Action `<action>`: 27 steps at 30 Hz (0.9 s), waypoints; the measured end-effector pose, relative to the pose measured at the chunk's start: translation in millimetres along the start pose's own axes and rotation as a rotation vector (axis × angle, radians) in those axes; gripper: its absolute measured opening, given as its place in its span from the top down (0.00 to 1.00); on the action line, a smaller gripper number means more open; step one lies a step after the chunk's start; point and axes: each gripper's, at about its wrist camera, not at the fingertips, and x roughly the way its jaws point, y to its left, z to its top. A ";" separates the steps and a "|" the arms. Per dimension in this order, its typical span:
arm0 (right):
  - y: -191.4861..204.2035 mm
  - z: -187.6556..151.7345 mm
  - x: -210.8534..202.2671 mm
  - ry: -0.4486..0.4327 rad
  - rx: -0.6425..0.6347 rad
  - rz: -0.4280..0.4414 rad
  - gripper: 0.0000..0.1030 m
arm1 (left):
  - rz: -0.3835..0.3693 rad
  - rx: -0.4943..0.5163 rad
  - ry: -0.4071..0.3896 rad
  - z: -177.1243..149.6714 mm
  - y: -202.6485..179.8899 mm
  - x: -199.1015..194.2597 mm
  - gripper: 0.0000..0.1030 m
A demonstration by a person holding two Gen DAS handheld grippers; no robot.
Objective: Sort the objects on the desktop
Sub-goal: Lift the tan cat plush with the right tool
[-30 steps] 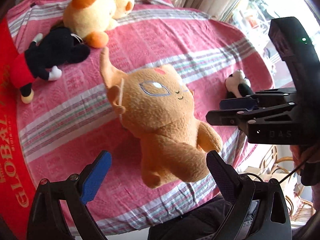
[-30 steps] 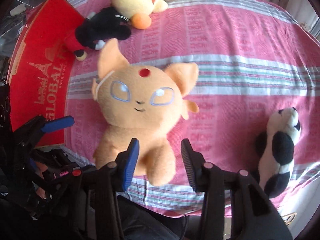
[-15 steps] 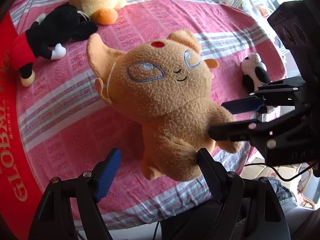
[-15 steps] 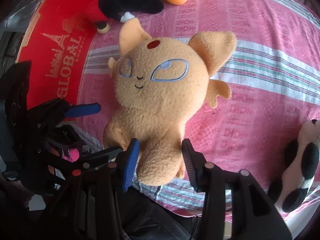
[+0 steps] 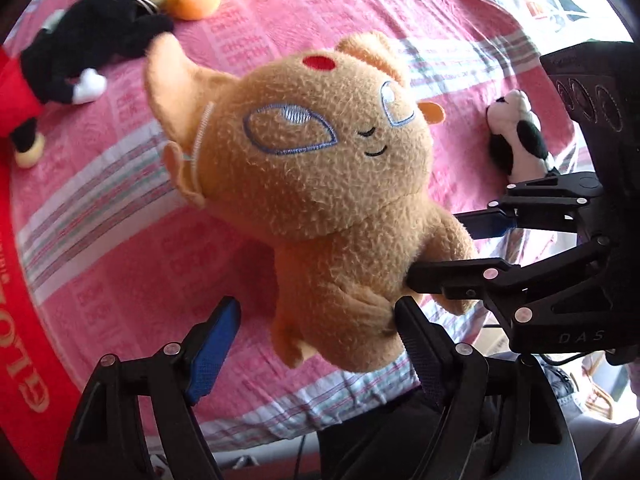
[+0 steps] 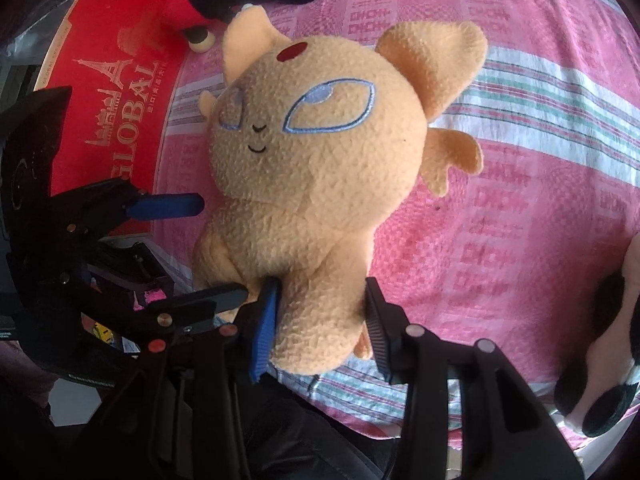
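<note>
The orange fleece cat plush (image 6: 308, 184) lies mid-frame, head toward upper left, legs toward bottom. The right gripper (image 6: 320, 328), closing, clamps its leg; the left gripper (image 5: 316, 344) is opening, unclenched. Plush looms larger than before.

Fuzzy orange plush toy (image 5: 332, 184) lies on a woven, matt pink striped cloth (image 5: 120, 240).

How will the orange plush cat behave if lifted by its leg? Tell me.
Probably floppy: the right gripper pinches one leg of the plush cat, and the fleece dents there. Its big head likely droops. Fuzzy fabric should resist slipping.
</note>
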 end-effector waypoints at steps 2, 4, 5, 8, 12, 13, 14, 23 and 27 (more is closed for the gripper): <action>-3.8 -3.0 0.9 -0.002 -0.004 0.014 0.60 | -0.007 0.000 0.004 -0.4 2.9 5.8 0.11; -6.8 -5.8 2.2 -0.003 0.003 0.044 0.60 | -0.001 -0.004 -0.002 -1.3 3.8 8.0 0.11; -7.9 -6.9 3.0 -0.001 0.005 0.057 0.59 | 0.013 0.001 -0.009 -2.4 3.3 7.6 0.11; -9.5 -7.2 5.3 0.005 0.006 0.079 0.58 | 0.073 0.051 -0.031 -6.2 -4.4 3.6 0.14; -3.8 -5.8 4.4 -0.001 -0.025 0.083 0.56 | 0.060 0.108 -0.033 -12.4 -14.4 -8.5 0.53; -1.8 -5.5 3.4 -0.006 -0.036 0.084 0.56 | 0.065 0.109 -0.035 -13.6 -12.5 -9.0 0.53; -0.4 -5.1 3.3 -0.010 -0.044 0.084 0.57 | 0.061 0.105 -0.034 -14.7 -9.2 -8.9 0.54; -5.1 -1.5 16.1 -0.001 -0.018 0.058 0.55 | 0.133 0.070 -0.051 -18.2 7.3 -4.0 0.25; -12.2 -3.2 15.9 -0.014 -0.008 0.068 0.57 | 0.115 0.046 -0.070 -27.9 13.4 -8.9 0.48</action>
